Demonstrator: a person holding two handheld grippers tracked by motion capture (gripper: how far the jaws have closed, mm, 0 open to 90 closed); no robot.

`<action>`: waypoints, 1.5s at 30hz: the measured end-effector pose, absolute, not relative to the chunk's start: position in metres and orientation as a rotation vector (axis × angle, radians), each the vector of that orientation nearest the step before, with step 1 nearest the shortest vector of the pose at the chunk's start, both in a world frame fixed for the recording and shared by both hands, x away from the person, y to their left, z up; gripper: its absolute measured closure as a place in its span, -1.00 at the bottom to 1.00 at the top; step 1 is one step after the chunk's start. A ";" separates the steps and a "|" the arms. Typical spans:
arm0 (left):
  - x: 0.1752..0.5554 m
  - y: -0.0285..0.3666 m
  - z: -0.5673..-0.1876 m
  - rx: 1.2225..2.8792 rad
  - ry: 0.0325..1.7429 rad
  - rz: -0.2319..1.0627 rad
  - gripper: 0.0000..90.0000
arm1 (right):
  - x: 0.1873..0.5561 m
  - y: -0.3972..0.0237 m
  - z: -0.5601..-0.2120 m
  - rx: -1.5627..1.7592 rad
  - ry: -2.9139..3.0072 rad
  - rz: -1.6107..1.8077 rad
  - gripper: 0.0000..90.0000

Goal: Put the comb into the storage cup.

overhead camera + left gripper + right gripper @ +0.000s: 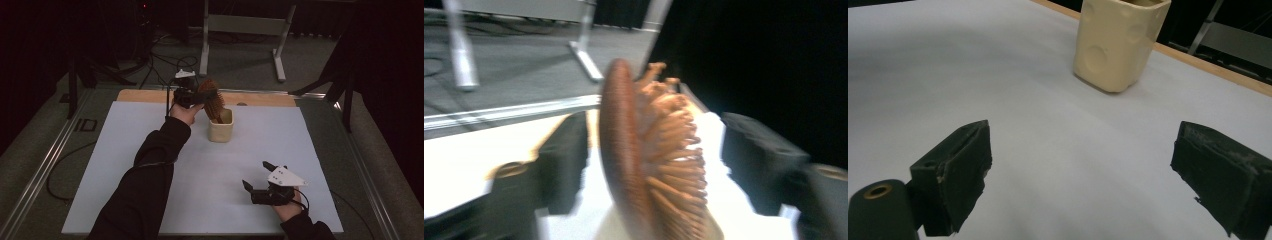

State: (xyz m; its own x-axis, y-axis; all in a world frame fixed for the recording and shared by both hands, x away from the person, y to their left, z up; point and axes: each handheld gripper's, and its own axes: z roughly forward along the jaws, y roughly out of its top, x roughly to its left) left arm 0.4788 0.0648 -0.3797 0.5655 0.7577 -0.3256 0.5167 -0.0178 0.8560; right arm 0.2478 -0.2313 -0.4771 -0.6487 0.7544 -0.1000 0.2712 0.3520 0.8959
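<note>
Right gripper (pixel 256 176) near edge, about 5 o'clock on white mat (pixel 150 150), jaws wide, nothing between, well apart from cup. Cream cup (pixel 220 126) toward 12 o'clock, upright. Wooden hairbrush (pixel 212 100) stands in cup, handle down, long axis near vertical, tilted toward 11. Left gripper (pixel 200 95) nearer, jaws parted around brush head; blurred, pads seemingly off it.

A brown wooden hairbrush (pixel 212 100) is standing tilted, handle down, in a cream square cup (pixel 221 126) on the white mat
</note>
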 end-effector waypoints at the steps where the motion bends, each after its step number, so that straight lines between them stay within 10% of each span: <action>1: 0.478 0.066 -0.379 1.680 1.070 0.274 -0.45 | 0.248 -0.231 -0.477 0.891 2.113 1.259 -0.80; 10: 0.472 0.072 -0.378 1.746 0.996 0.233 -0.97 | 0.248 -0.232 -0.476 0.890 2.108 1.268 -0.80; 45: 0.451 0.100 -0.384 1.869 0.851 0.313 -1.00 | 0.250 -0.230 -0.478 0.918 2.118 1.274 -0.80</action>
State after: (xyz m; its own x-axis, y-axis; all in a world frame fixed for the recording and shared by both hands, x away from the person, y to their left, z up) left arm 0.4506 0.1001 -0.3838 0.7172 0.6790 -0.1568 0.4153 -0.2358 0.8786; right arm 0.2503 -0.2303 -0.4784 -0.6477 0.7584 -0.0736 0.2904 0.3351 0.8963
